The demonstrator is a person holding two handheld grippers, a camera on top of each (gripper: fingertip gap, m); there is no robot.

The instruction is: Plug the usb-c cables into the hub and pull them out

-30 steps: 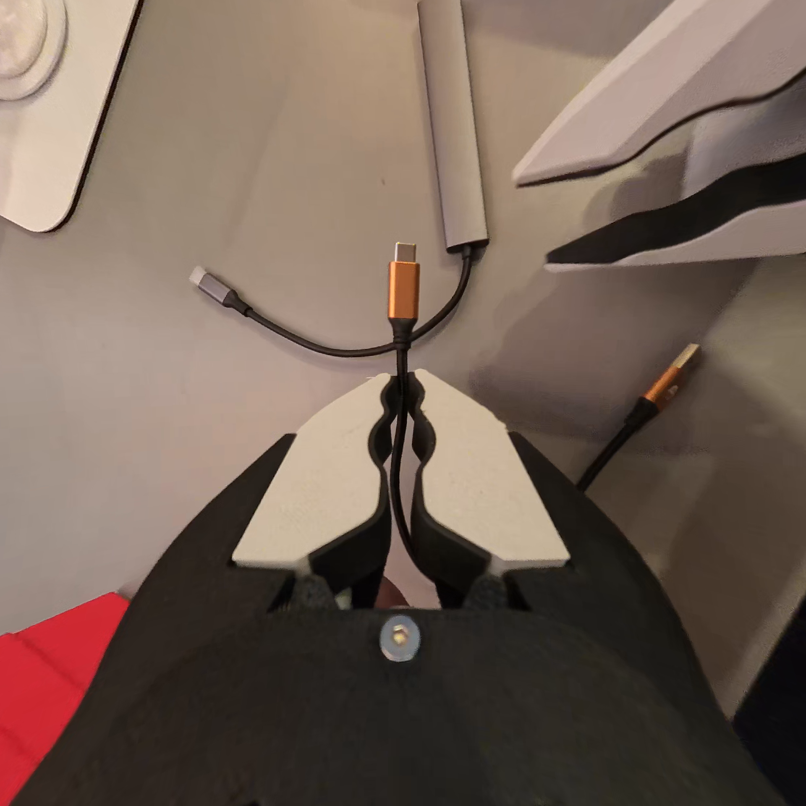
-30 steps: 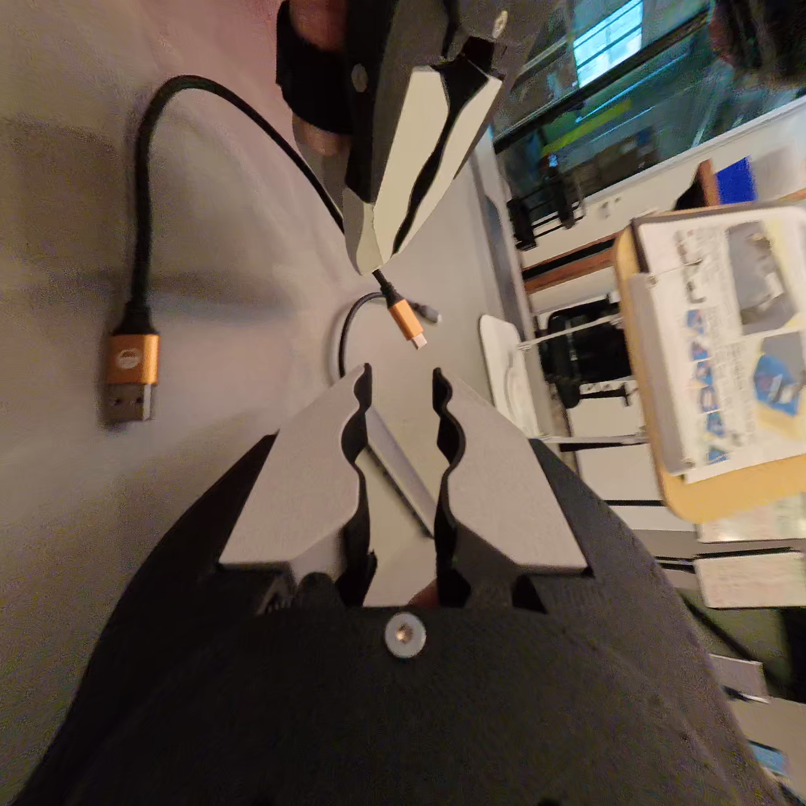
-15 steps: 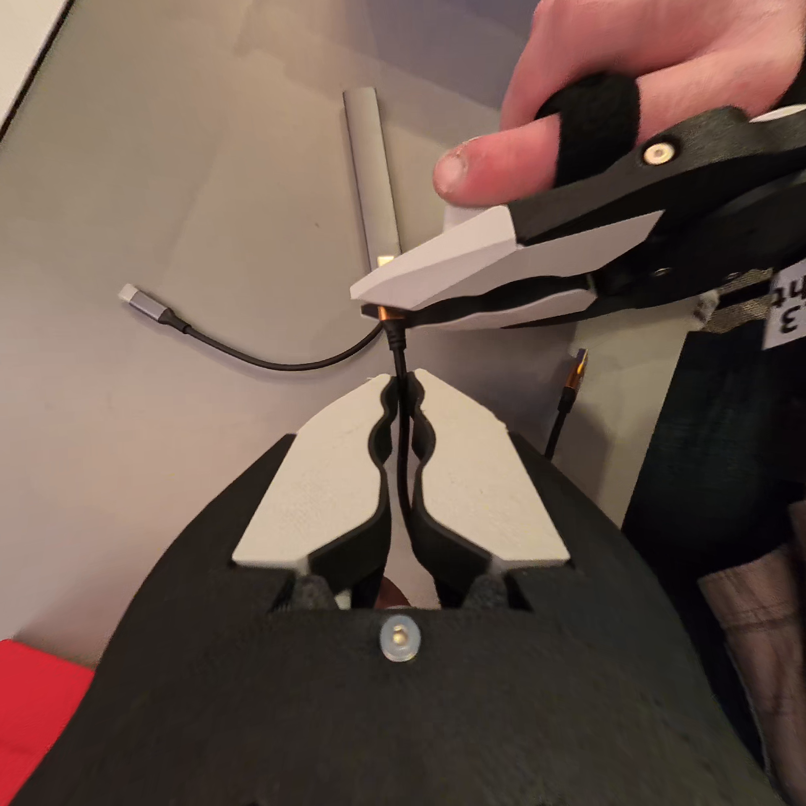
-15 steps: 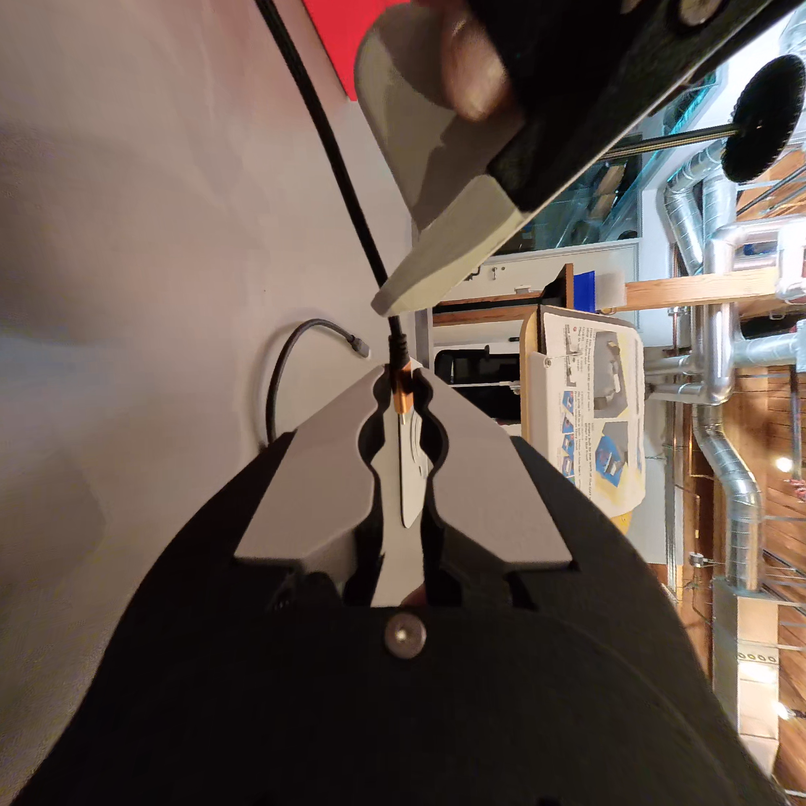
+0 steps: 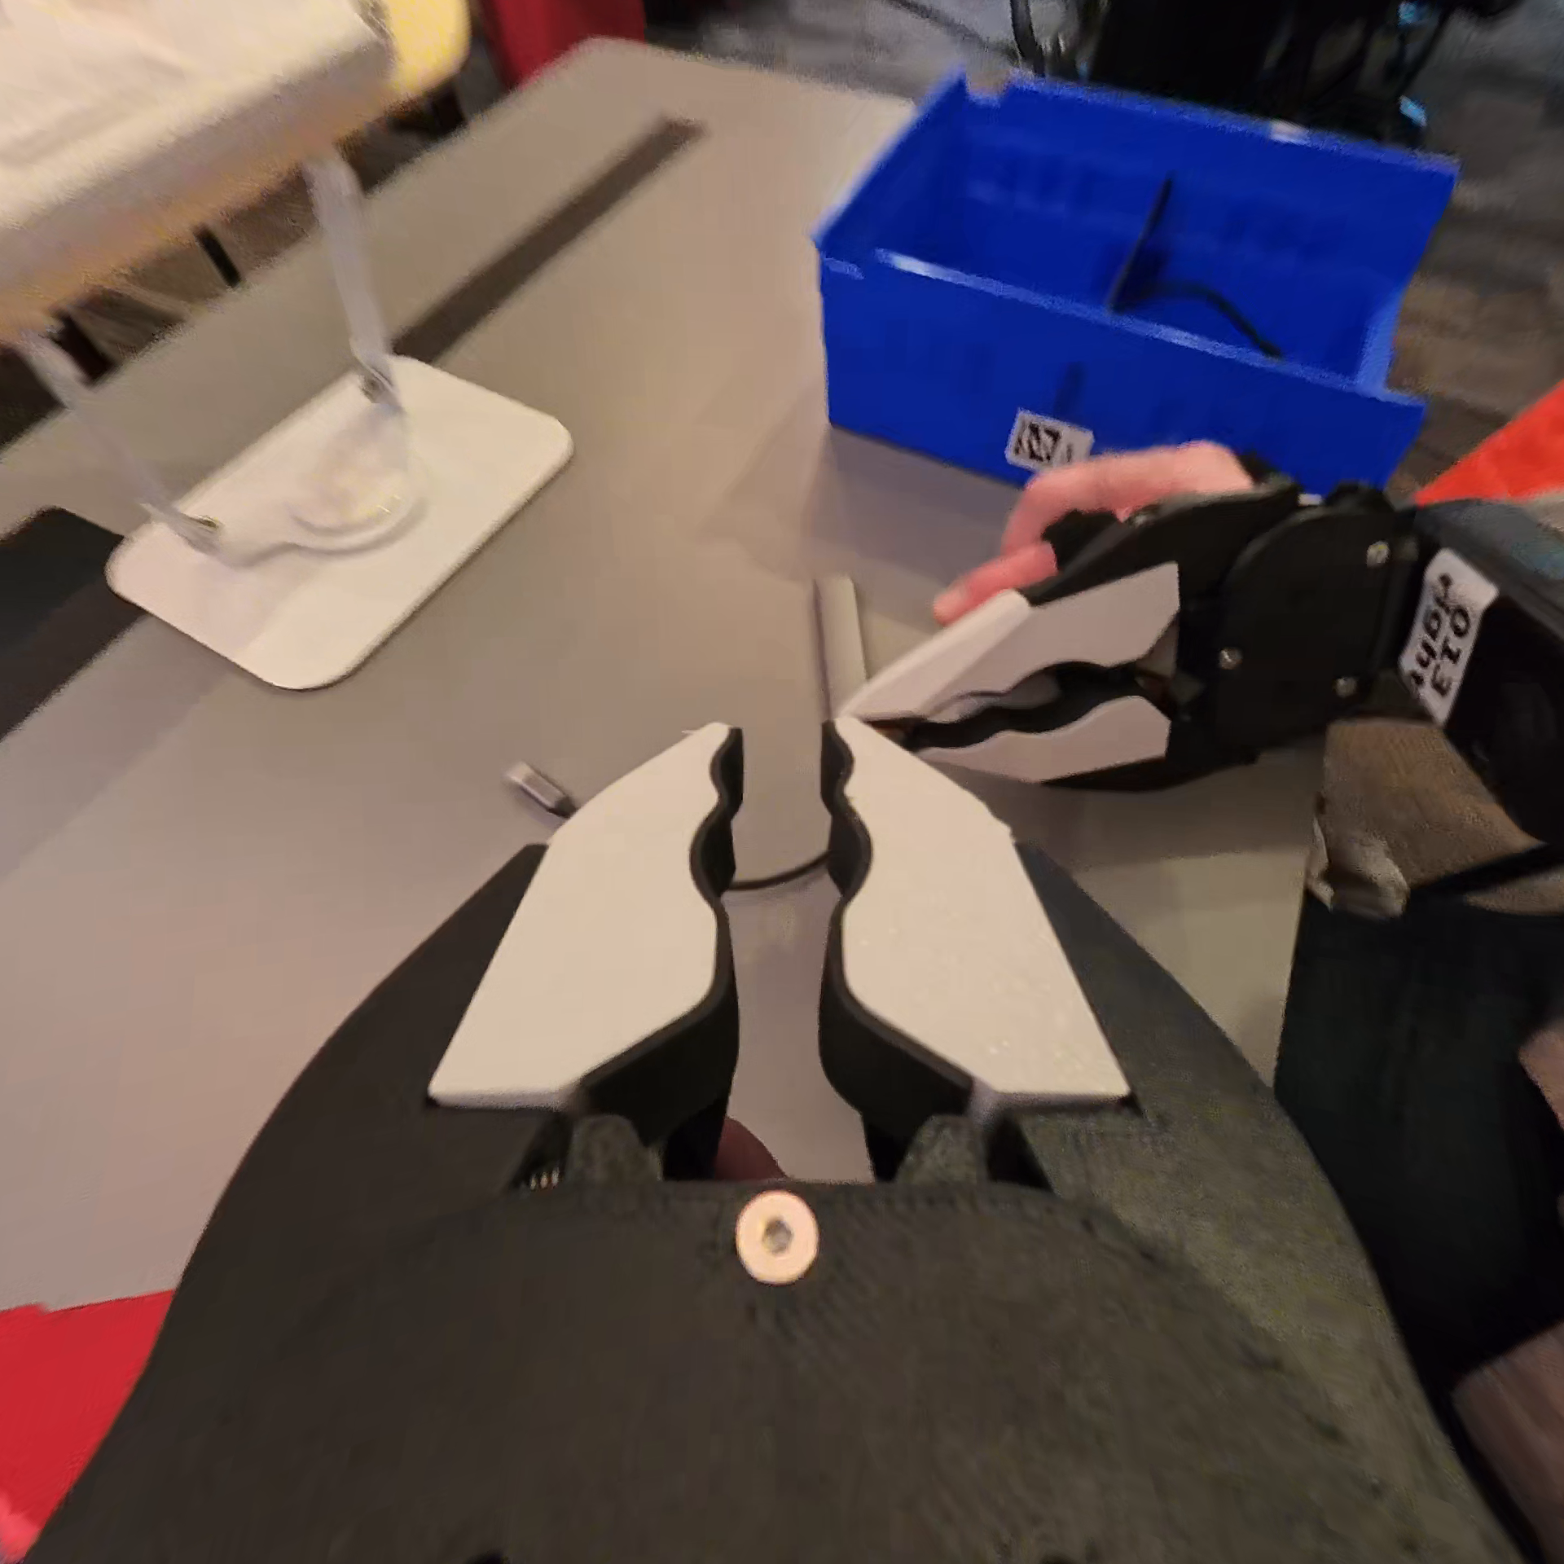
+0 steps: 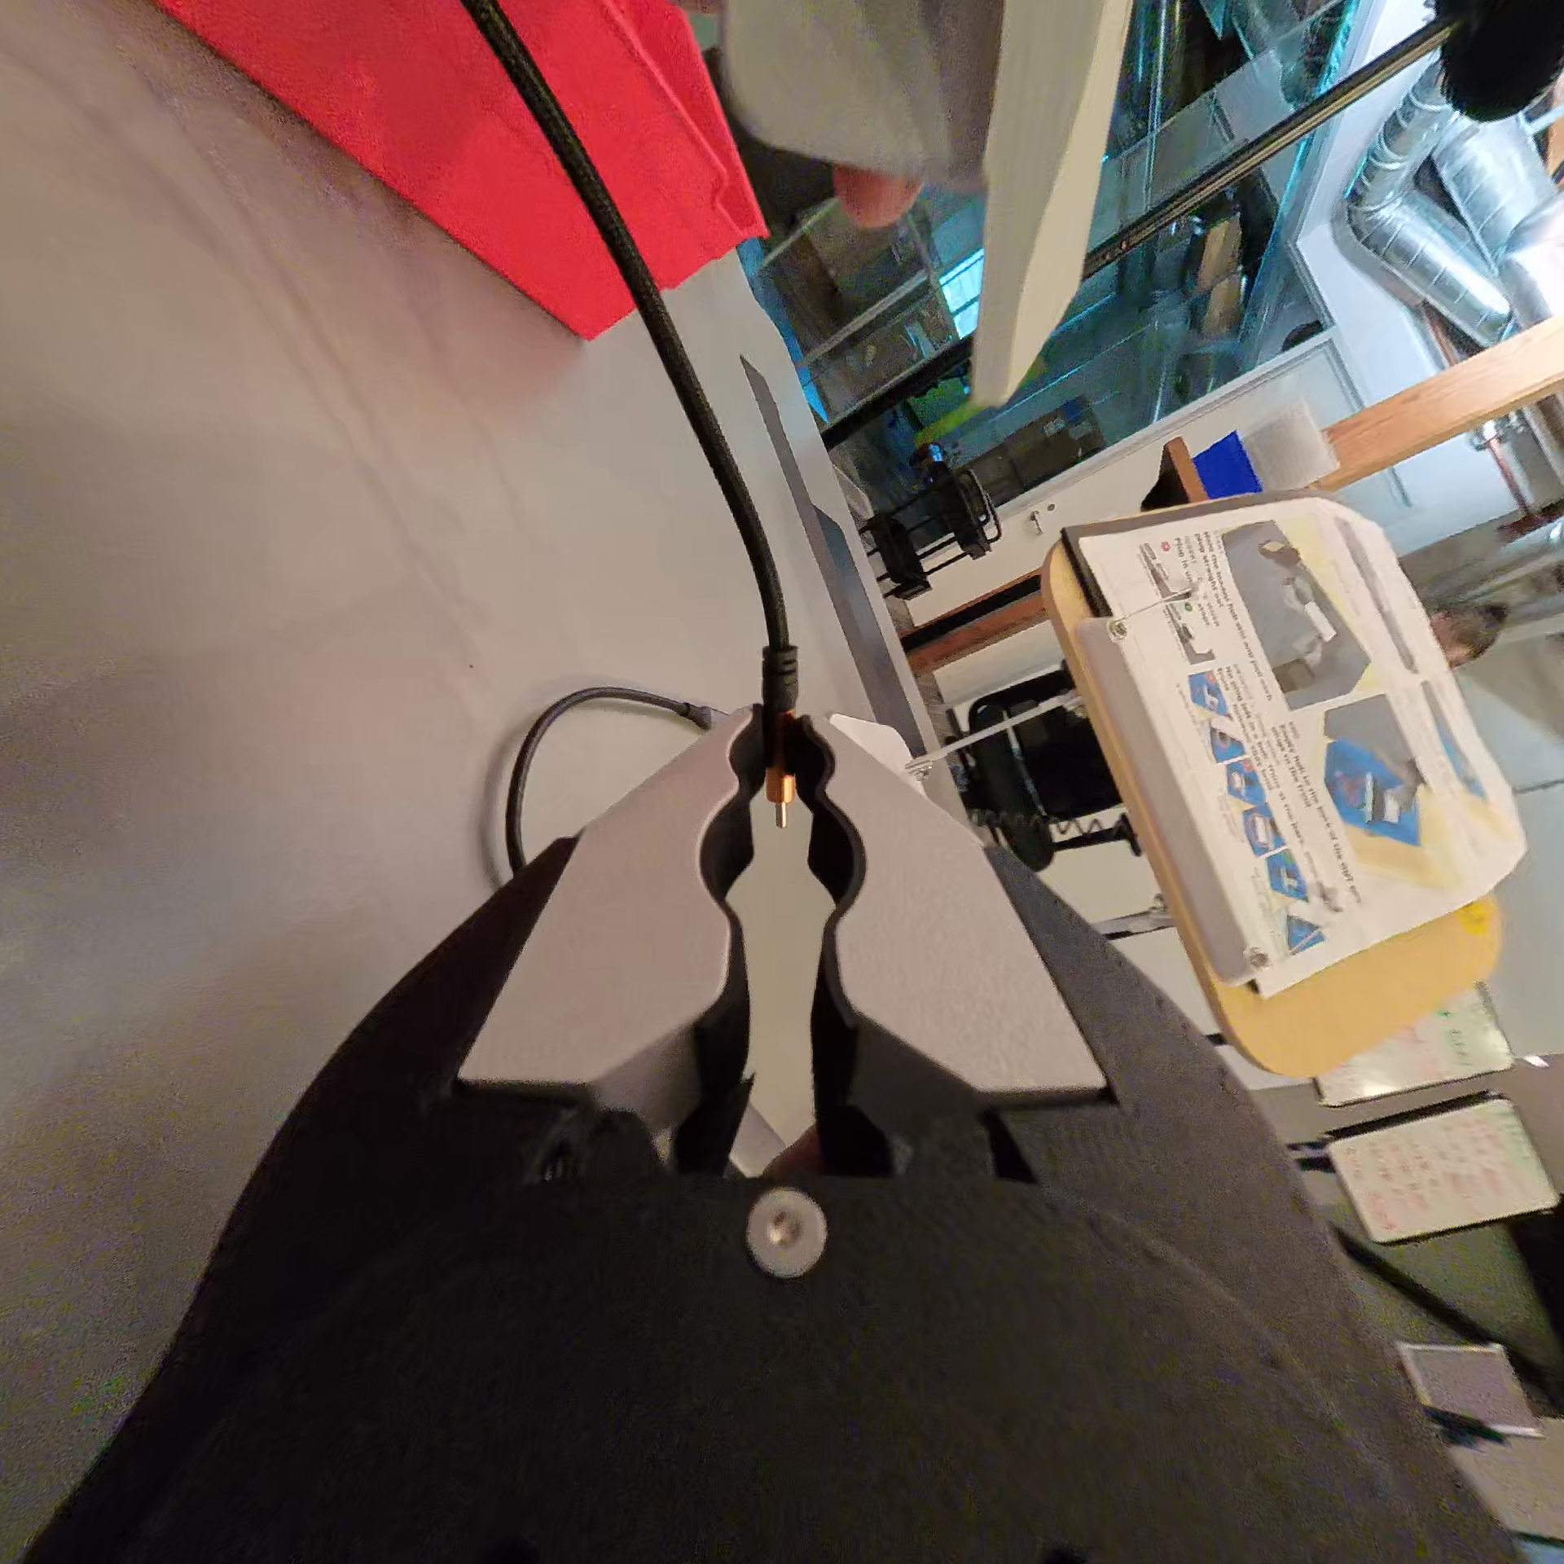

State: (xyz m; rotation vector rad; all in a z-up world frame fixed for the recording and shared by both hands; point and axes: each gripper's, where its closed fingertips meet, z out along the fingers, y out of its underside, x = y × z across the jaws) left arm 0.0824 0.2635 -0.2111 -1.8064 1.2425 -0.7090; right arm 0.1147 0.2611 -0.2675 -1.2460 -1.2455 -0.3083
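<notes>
Gripping the orange USB-C plug [image 6: 777, 774] at its tips, right gripper [image 6: 783, 728] above the grey table [image 6: 254, 550], left gripper [image 5: 783, 736] parted and empty, slim grey hub [image 5: 838, 639] just beyond it.

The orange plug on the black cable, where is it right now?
In the right wrist view the orange USB-C plug sits pinched between the tips of the right tongs, its black cable running off past the red bin.
</notes>
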